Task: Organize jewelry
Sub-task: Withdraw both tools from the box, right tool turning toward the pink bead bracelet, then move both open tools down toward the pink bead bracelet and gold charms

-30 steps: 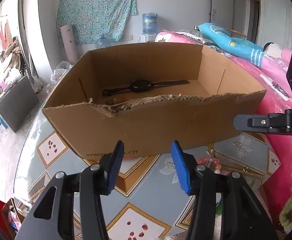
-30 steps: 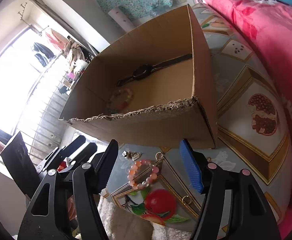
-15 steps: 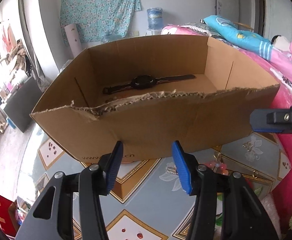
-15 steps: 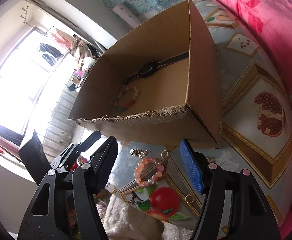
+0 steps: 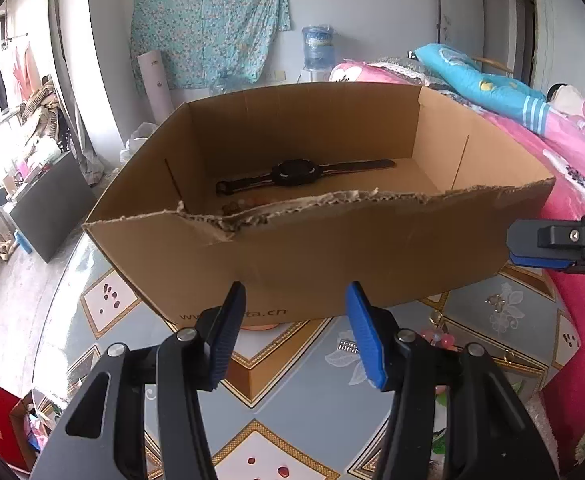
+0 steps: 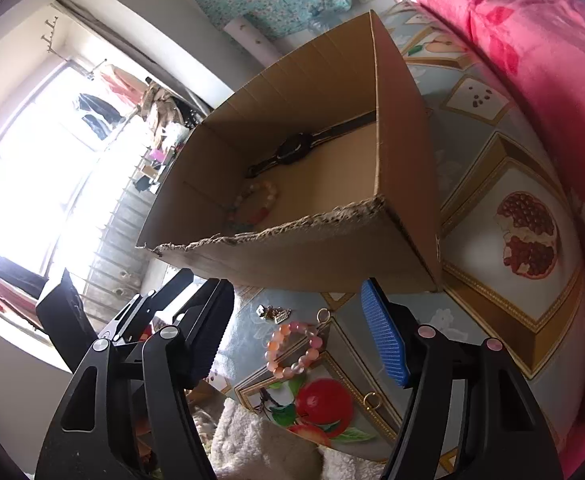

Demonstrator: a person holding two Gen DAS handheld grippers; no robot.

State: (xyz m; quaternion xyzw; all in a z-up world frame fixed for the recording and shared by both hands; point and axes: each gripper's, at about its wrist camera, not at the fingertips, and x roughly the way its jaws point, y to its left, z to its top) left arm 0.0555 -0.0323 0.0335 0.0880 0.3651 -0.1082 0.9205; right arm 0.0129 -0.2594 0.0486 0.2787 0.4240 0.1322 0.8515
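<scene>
With a watch and one bracelet already in the cardboard box, the pink bead bracelet on the bench is framed at twelve o'clock by the empty right tongs, whose jaws have just been opening, so a descent and pinch is judged next, while the left tongs are held apart and empty.

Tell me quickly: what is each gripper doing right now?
Left gripper: open, holding nothing.
Right gripper: open, jaws just widened, empty, above the pink bead bracelet.

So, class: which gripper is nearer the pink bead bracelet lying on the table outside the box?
Right. The right gripper hangs just over the pink bead bracelet, which shows between its open fingers. The left gripper is off to the bracelet's left, facing the cardboard box.
</scene>
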